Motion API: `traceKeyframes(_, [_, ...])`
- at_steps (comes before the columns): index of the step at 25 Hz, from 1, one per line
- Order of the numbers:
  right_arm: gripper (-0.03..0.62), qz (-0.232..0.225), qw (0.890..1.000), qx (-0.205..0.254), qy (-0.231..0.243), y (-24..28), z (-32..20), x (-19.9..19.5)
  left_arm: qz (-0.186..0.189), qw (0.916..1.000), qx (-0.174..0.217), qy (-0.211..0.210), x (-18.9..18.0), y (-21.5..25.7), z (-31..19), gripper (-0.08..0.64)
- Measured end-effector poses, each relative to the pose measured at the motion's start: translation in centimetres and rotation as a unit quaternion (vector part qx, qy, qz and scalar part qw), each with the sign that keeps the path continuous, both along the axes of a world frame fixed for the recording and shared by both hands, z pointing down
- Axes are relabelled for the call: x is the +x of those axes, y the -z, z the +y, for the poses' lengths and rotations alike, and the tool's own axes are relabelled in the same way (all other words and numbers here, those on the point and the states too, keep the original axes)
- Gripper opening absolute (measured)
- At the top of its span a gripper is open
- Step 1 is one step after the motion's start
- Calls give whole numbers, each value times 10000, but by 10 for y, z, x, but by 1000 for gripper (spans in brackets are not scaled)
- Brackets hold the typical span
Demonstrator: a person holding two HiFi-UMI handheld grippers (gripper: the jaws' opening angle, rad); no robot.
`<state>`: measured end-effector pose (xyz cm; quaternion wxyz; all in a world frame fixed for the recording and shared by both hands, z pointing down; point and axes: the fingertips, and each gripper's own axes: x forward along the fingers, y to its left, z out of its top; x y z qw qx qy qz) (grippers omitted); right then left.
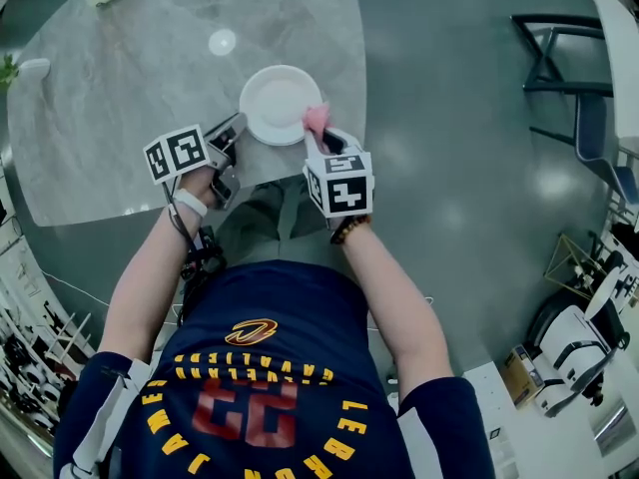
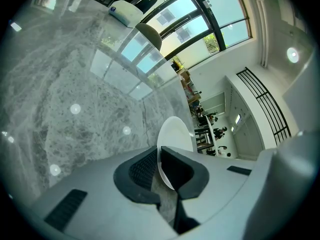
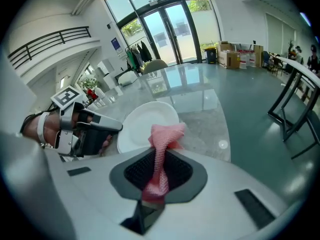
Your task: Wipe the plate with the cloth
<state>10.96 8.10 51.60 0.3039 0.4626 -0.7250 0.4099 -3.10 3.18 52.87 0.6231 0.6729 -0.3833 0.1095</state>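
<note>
Pink cloth x1 w/ R gripper; plate x1.

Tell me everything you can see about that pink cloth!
The cloth is pink with a bumpy, knitted-looking weave. It is bunched into a twisted strip, pinched between the fingers of the right gripper, with its loose end puffing out ahead of them. That end sits at the rim of the white plate; whether it touches cannot be told.

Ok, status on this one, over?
Left gripper shut on plate rim. Right gripper shut on pink cloth, at plate's edge. Nothing blocking.
</note>
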Motion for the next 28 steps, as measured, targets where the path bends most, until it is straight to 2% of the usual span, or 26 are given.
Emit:
traceKeyframes(6, [40,-15,9999,-76,-80,2,0,0,241,9997,12,51,4,6,0,34])
traceKeyframes(11, [40,-40,9998,72,-189,14,0,8,271,9996,61,26,2,13,8,103])
traceKeyframes(16, [40,13,9996,156,-249,20,-1,23,333,9991,4,259,-11,15,12,106])
traceKeyframes(19, [40,-5,9993,178,-315,18,-4,39,546,9980,73,325,-10,28,7,106])
traceKeyframes(21, [40,-70,9989,247,-382,30,-5,38,799,9960,344,205,-13,61,5,106])
traceKeyframes(23, [40,-153,9982,346,-472,49,-3,34,899,9931,754,0,-21,102,7,106])
traceKeyframes(28, [40,-375,9947,714,-639,93,-6,34,623,9828,1707,-329,-27,178,10,106])
